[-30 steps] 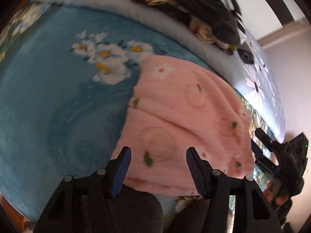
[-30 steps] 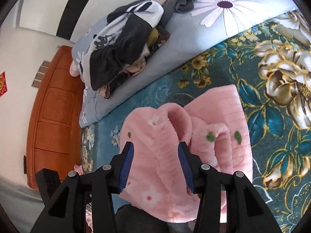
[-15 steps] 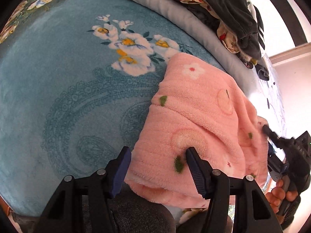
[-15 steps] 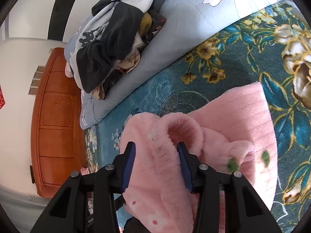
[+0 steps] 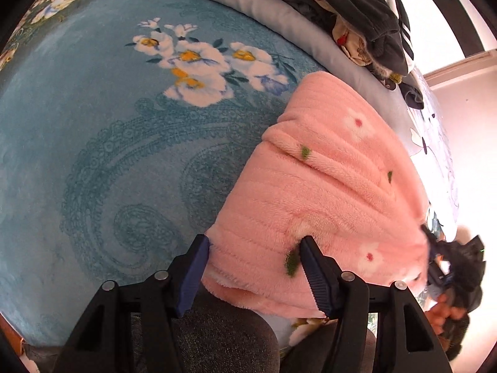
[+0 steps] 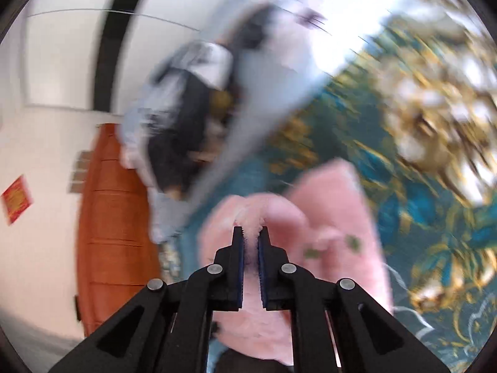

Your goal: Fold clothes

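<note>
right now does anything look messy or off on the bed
Yes: a heap of dark clothes lies bunched and unfolded on the grey quilt behind the pink garment. The right wrist view is motion-blurred, though the right gripper shows pinching pink fleece.

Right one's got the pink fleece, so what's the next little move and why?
Probably shut the left gripper: its fingers stand open astride the near corner of the pink fleece, while the right gripper is already pinched on a fold, so both ends can lift together.
</note>
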